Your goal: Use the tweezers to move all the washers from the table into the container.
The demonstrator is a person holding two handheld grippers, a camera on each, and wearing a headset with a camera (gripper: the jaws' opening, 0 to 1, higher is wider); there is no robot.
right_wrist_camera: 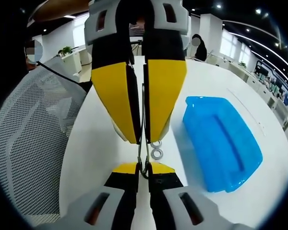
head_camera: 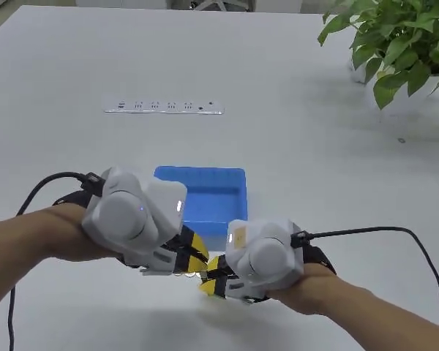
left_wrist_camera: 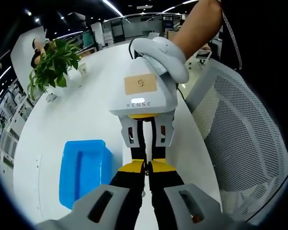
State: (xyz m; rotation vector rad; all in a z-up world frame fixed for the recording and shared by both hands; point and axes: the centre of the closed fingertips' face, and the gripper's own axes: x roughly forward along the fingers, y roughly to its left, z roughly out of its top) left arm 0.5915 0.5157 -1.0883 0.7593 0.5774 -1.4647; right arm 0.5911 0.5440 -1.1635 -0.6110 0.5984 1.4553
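Left gripper (right_wrist_camera: 144, 140) and right gripper (right_wrist_camera: 143, 168) both clamp tweezers (right_wrist_camera: 142, 156) beside two washers (right_wrist_camera: 157, 154), lower centre of the right gripper view; the head view hides them.

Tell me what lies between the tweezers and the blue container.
Two washers lie on the table right beside the tweezers; beyond them, bare white table up to the blue container. The right gripper view shows it.
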